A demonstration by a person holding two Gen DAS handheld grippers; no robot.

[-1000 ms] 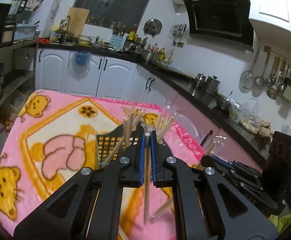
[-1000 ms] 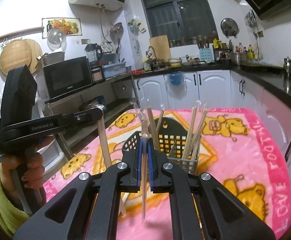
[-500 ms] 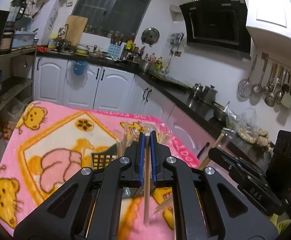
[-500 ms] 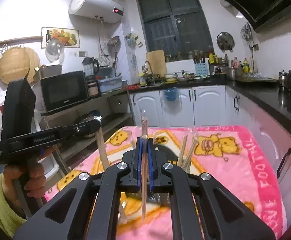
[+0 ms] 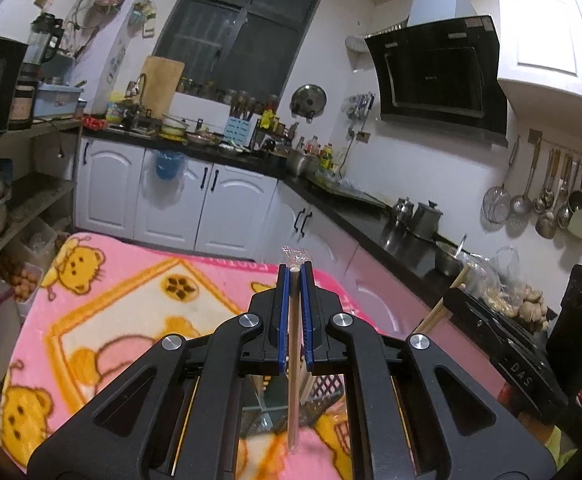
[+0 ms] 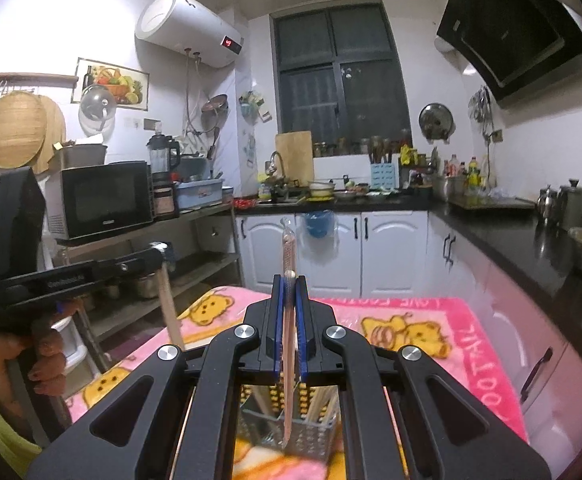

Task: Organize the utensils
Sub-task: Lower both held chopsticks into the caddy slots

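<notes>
A wrapped chopstick (image 5: 293,360) is clamped upright between the closed blue fingers (image 5: 283,320) of the left gripper (image 5: 295,272), its clear wrapper tip poking above them. Compared with a second ago, this gripper has been raised: the perforated utensil holder (image 5: 323,390), then in front of the fingers, is now glimpsed only low down behind the gripper body, on the pink bear-print blanket (image 5: 131,288) covering the desk.

Further right, a second wrapped chopstick (image 6: 288,340) is pinched in the same way by the closed fingers of the right gripper (image 6: 290,280). It too has been lifted, so that the holder (image 6: 311,436), with several chopsticks (image 6: 323,400) standing in it, is seen below and just ahead of the stick's lower end.

Both sticks appear to have been carried up above the holder. It is judged that lowering each into a compartment is the step remaining; which compartment cannot be told.
</notes>
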